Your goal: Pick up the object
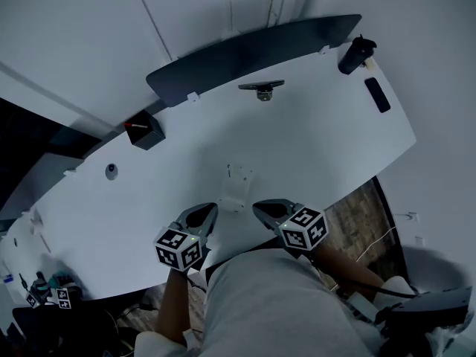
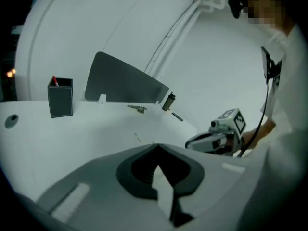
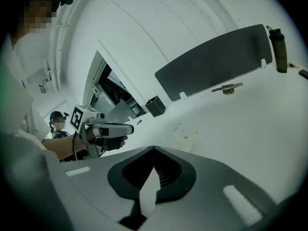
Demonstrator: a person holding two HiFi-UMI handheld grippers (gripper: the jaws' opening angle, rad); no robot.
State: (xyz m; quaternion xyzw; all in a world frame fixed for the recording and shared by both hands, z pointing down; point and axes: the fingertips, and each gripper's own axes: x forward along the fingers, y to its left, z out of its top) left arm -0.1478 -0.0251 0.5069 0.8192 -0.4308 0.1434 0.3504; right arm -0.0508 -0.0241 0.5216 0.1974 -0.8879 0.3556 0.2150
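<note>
White tabletop [image 1: 320, 147] fills the head view, with a dark divider panel [image 1: 253, 50] standing along its far edge. The small metal fitting [image 1: 262, 88] lies just in front of the panel's middle, untouched. A dark bottle [image 1: 355, 54] stands at the panel's right end and a black pen box [image 1: 146, 131] near its left end. Well apart from the panel, at the near edge, the left gripper [image 1: 210, 210] and right gripper [image 1: 259, 207] hover side by side.

Left gripper view: the left gripper [image 2: 156, 146] has its jaws pressed together on nothing. The fitting [image 2: 137, 109] sits just below the panel [image 2: 125, 81].

Right gripper view: the right gripper [image 3: 153, 148] is likewise closed and empty. The fitting [image 3: 227, 88] lies just under the panel [image 3: 211, 61], and the bottle [image 3: 278, 49] stands at its right end.
</note>
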